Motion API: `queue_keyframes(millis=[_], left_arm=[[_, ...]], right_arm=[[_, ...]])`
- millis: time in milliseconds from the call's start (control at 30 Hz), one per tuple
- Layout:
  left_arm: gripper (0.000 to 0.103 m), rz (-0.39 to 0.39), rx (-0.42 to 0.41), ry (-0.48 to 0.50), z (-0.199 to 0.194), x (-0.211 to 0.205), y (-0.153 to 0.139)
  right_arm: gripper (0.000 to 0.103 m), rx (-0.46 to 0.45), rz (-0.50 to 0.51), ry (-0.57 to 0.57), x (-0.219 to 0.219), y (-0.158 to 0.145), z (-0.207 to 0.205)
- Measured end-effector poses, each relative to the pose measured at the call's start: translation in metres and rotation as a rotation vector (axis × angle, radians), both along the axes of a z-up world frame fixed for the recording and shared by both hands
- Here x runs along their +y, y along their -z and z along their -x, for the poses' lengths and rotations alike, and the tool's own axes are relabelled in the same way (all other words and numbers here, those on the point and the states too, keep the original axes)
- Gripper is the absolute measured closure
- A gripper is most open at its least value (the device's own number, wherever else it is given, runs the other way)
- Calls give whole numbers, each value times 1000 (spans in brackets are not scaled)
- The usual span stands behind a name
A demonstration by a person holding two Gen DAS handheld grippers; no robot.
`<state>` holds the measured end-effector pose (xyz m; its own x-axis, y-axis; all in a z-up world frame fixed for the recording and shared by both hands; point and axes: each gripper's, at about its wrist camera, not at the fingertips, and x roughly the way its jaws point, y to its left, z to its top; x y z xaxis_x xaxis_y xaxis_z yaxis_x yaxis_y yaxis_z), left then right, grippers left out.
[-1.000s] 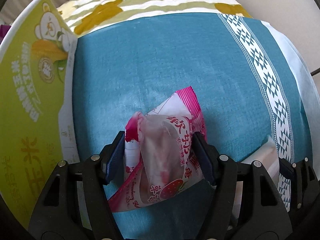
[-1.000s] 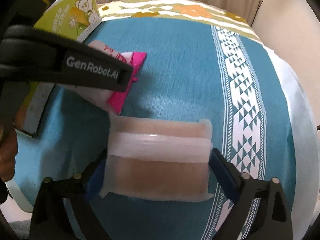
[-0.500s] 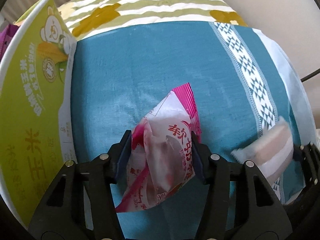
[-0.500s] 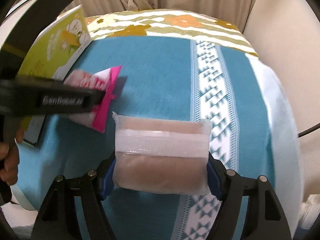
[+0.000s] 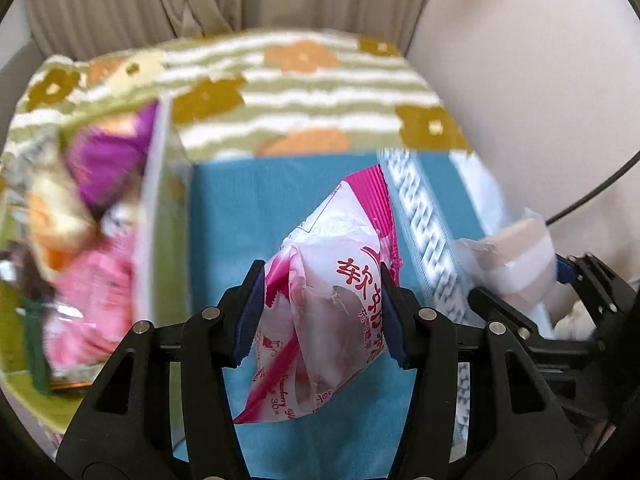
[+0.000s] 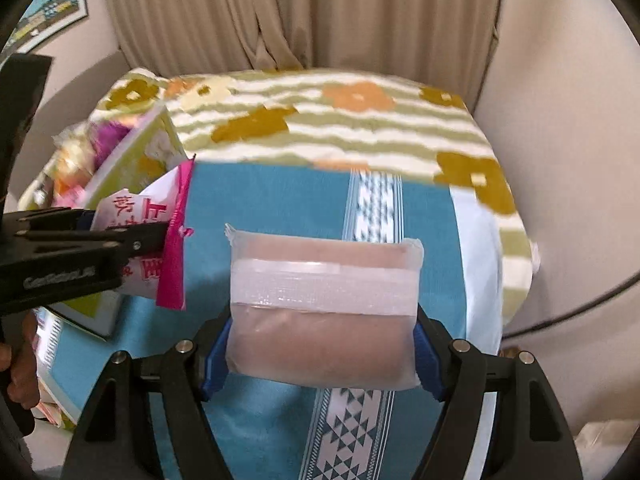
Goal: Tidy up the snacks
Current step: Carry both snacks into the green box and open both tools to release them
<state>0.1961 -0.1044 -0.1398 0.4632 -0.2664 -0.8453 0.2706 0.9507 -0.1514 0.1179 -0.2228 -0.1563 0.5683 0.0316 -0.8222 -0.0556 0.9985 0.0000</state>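
My left gripper (image 5: 320, 308) is shut on a pink and white strawberry snack packet (image 5: 340, 232), lifted above the blue cloth (image 5: 248, 208). My right gripper (image 6: 320, 356) is shut on a translucent packet with a brownish filling (image 6: 324, 280), also held off the cloth. In the right wrist view the pink packet (image 6: 160, 208) hangs at the left, beside the green snack box (image 6: 140, 152). The box wall (image 5: 160, 240) stands left of the left gripper, with several wrapped snacks (image 5: 92, 200) inside. In the left wrist view, the brownish packet (image 5: 516, 256) shows at the right edge.
A green-striped flowered towel (image 6: 340, 120) covers the far part of the surface. The blue cloth has a white patterned band (image 6: 372, 200). A beige curtain (image 6: 280, 12) and wall close off the back and right. A dark cable (image 5: 592, 192) runs along the right. A person's hand (image 6: 20, 360) holds the left tool.
Both grippers closed on their packets and lifted them off the blue cloth. The views have tilted up, so the curtain and the inside of the green box now show.
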Motion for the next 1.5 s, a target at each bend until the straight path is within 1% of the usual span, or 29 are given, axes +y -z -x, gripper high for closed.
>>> queue_keyframes(millis=[67,167,267,367,500,567,633,733,800,833,867,900,933,1000,1100,1300,1433,1500], left_arm=[[54,16,-36,-22,3,17,-26],[54,23,-83,-70,6,48,-55],[54,1,-114,-119,6,83,-69],[54,-11,-125,-164,6,123,-75],[54,-55,-137,-195,6,170,-75],[55,-92,-129,-203,7,194,-68],[55,-99,-106,-206,4,217,-58],[55,-116,-70,-181,-2,236,-42],[54,-125,-57,-136,-4,241,-35],[47,-142,-56,-123,-4,243,-32],[30,-160,-56,-118,-5,243,-29],[17,-170,-60,-111,-4,245,-27],[0,-171,-70,-105,-3,248,-27],[0,-161,-96,-95,4,255,-30],[0,-179,-107,-104,7,268,-35],[0,-113,-130,-149,9,296,-49],[0,-104,-142,-166,6,307,-50],[0,-105,-134,-173,4,313,-47]], right_arm=[[33,-31,-7,-28,7,-21,-4],[33,-81,-2,-85,28,-52,-9],[33,-112,-34,-138,54,-74,-15],[33,-134,-62,-190,89,-90,-20],[33,-137,-116,-236,138,-96,-26],[33,-130,-137,-248,160,-95,-29],[33,-113,-160,-255,183,-90,-34],[33,-83,-196,-255,209,-79,-40],[33,-62,-201,-247,223,-71,-43],[33,-55,-202,-244,228,-68,-43],[33,-47,-202,-239,234,-64,-43],[33,-41,-200,-235,234,-62,-43],[33,-36,-198,-228,237,-60,-43],[33,-29,-196,-206,240,-57,-43],[33,-19,-192,-180,240,-56,-41],[33,-7,-185,-147,246,-59,-39],[32,3,-171,-147,260,-61,-40],[31,14,-170,-142,267,-57,-41]])
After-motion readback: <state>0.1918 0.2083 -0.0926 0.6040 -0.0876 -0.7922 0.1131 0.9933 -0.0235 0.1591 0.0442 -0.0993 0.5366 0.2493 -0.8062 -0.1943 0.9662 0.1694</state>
